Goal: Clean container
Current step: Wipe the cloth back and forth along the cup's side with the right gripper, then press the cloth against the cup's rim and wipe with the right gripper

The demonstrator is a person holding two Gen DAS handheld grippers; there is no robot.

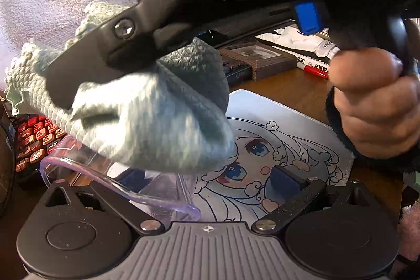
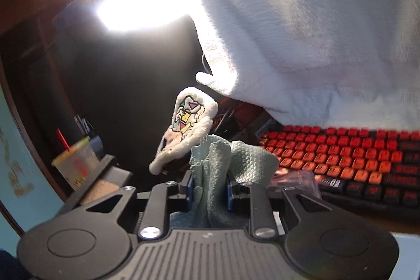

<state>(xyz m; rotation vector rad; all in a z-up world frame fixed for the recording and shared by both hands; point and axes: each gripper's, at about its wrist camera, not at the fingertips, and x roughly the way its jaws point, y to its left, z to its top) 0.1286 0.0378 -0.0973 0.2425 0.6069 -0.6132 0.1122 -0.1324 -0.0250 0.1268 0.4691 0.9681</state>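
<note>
**Cloth over the clear container**

My right gripper (image 2: 210, 192) is clamped on the grey-green cloth (image 2: 223, 169), which bunches up between its blue pads (image 2: 189, 190). In the left wrist view that cloth (image 1: 162, 117) hangs just above the clear container (image 1: 118, 183). My left gripper (image 1: 199, 188) holds the container's rim, its fingers set fairly wide, above the cartoon mat (image 1: 288, 127). A red keyboard (image 2: 341, 156) lies to the right.

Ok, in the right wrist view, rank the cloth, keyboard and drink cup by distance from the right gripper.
1. Green cloth: clamped in the right gripper.
2. Red keyboard: just right, behind the cloth.
3. Drink cup: far left, at the back.
</note>
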